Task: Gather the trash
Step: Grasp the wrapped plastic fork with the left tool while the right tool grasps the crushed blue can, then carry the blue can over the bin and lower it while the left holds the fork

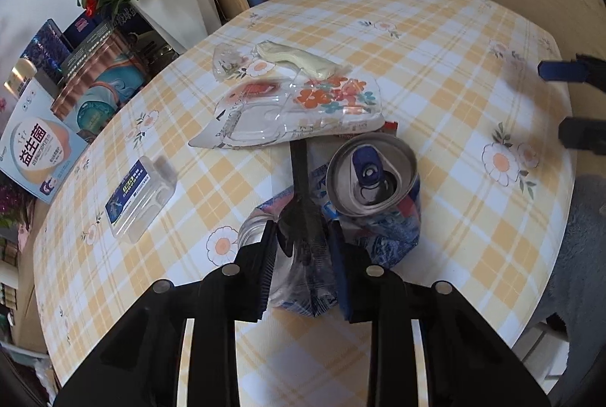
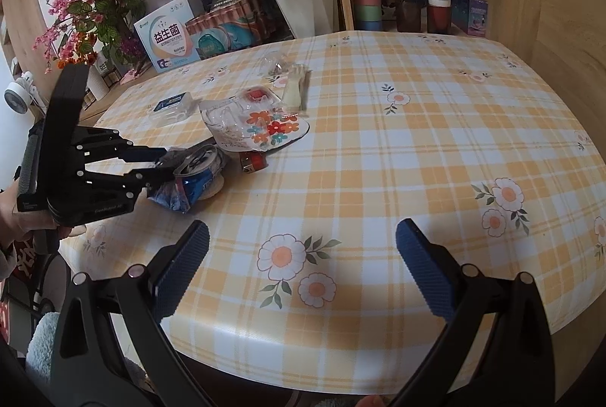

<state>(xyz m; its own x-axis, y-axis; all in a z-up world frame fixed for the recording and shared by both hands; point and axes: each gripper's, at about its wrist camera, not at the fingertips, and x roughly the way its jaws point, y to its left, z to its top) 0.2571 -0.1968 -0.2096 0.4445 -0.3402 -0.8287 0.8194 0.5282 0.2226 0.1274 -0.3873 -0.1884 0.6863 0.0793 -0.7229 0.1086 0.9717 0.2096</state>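
Observation:
A crushed blue and silver drink can [image 1: 373, 176] lies near the front of the table with the checked cloth [image 1: 454, 28]. My left gripper [image 1: 302, 233] is shut on its flattened lower part. A black plastic utensil [image 1: 299, 172] lies along the can, with its end between the fingers. The right wrist view shows the same grip from the side: left gripper [image 2: 166, 166], can [image 2: 200, 176]. My right gripper [image 2: 303, 229] hangs open over the front of the table [image 2: 378, 142], with nothing in it.
Beyond the can lie a clear flower-printed package [image 1: 295, 108], a cream crumpled wrapper [image 1: 295, 60], a clear box with a blue label [image 1: 140, 198] and a small red box [image 2: 253, 161]. A rose vase [image 1: 178, 9], cartons and cups [image 2: 439, 13] line the back. Wooden walls enclose the far side.

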